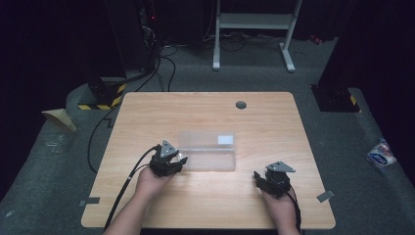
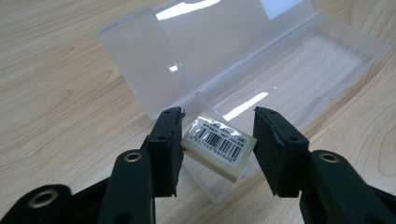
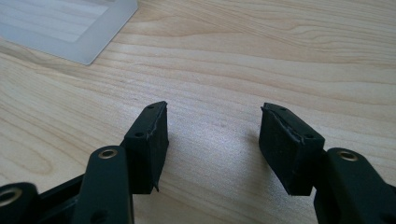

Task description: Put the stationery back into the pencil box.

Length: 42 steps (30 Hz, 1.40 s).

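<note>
Eraser held over the near left corner of the open case

The left gripper [image 2: 217, 140] is clamped on a white eraser [image 2: 218, 150] above the clear plastic case [image 2: 289, 70], mid-table, lid back; release into the tray seems what's left. Its barcode label's digits are too small to read (the case's white sticker looks blank). The right gripper [image 3: 212, 140] rests half-open, holding nothing, near the table's [image 1: 205, 105] front right corner
</note>
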Each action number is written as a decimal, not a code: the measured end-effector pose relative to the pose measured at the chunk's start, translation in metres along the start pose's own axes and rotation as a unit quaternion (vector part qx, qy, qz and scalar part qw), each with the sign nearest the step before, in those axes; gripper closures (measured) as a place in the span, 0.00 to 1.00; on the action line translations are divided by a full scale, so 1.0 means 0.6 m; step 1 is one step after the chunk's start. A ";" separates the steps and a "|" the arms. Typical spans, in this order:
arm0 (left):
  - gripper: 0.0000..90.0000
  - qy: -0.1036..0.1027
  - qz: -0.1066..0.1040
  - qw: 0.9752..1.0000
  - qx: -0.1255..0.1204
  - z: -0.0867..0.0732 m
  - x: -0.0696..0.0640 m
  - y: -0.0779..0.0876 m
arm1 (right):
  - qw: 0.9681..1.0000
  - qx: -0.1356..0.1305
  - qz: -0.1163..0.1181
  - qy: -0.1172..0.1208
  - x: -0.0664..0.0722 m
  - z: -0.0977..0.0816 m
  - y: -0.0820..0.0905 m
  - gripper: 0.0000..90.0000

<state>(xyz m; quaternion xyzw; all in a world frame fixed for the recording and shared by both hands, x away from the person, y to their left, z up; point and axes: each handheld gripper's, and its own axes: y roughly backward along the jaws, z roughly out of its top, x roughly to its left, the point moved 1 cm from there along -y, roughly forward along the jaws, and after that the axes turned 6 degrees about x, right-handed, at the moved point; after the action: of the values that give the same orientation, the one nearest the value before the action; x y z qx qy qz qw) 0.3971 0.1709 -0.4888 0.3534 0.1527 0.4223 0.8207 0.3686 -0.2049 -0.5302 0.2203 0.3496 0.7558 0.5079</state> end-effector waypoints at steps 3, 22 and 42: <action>0.59 -0.010 0.000 1.000 0.003 0.006 -0.001 -0.008 | 1.000 0.000 0.000 0.000 0.000 0.000 0.000 0.47; 0.59 0.007 -0.006 1.000 0.021 0.001 0.006 -0.045 | 1.000 0.000 0.003 0.006 0.000 -0.001 0.001 0.46; 0.48 0.029 -0.005 1.000 0.001 0.009 0.006 -0.031 | 1.000 0.001 0.005 0.001 0.002 -0.001 0.001 0.46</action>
<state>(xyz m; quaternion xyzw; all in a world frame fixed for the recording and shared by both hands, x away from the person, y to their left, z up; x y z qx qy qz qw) 0.4131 0.1638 -0.4980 0.3407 0.1783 0.4277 0.8180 0.3672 -0.2043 -0.5301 0.2220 0.3499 0.7579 0.5039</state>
